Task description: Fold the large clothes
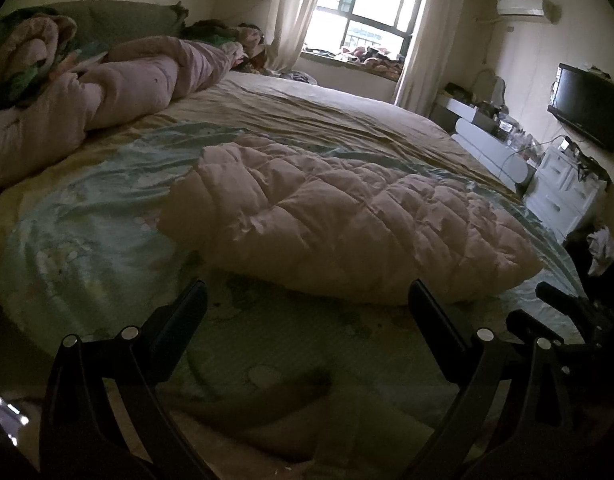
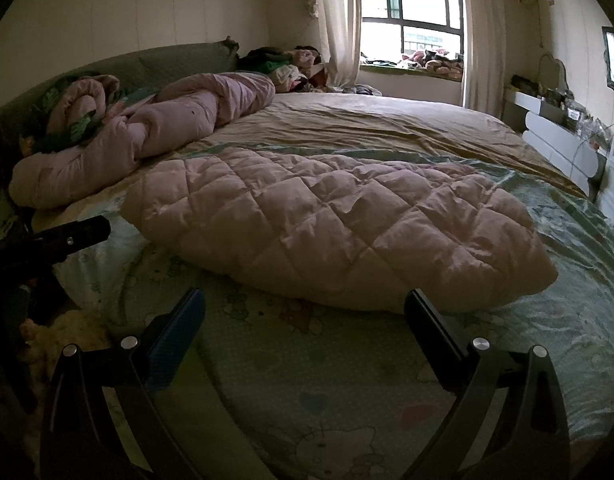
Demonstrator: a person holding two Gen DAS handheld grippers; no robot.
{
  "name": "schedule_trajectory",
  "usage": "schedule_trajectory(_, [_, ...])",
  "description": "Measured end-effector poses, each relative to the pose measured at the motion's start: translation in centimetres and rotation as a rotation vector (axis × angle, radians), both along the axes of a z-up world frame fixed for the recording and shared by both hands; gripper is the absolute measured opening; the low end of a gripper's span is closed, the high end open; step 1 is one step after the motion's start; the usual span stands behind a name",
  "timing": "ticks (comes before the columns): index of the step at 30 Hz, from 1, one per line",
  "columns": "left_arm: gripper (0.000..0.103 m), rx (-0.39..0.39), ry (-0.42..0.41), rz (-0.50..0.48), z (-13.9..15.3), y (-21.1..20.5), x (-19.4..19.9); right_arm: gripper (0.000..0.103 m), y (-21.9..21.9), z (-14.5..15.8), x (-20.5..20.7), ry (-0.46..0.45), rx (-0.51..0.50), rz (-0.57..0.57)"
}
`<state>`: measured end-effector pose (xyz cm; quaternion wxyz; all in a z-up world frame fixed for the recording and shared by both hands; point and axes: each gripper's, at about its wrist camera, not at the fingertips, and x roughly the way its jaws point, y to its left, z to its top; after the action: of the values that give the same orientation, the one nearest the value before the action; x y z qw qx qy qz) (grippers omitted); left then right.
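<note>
My left gripper (image 1: 307, 300) and right gripper (image 2: 305, 308) gape empty; the puffy pink quilted garment (image 2: 331, 224) looks light and slippery, so I'd pinch its near hem.

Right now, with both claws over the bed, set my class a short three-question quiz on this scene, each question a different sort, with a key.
1. True or false: the left claw is shut on the pink quilted garment.
2. Multiple choice: where does the quilted garment lie? A) on the window sill B) on the patterned sheet of the bed C) on the white drawers
3. Fill in: the right claw is ____, holding nothing.

Key: 1 false, the claw is open, short of the garment; 2 B; 3 open.
</note>
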<state>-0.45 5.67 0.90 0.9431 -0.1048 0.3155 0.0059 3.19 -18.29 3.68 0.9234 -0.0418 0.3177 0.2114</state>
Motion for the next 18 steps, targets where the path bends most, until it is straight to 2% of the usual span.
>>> schedule_trajectory(18, [0.094, 0.019, -0.001, 0.004, 0.47, -0.14, -0.58, 0.099, 0.16, 0.45, -0.41, -0.004, 0.007, 0.007])
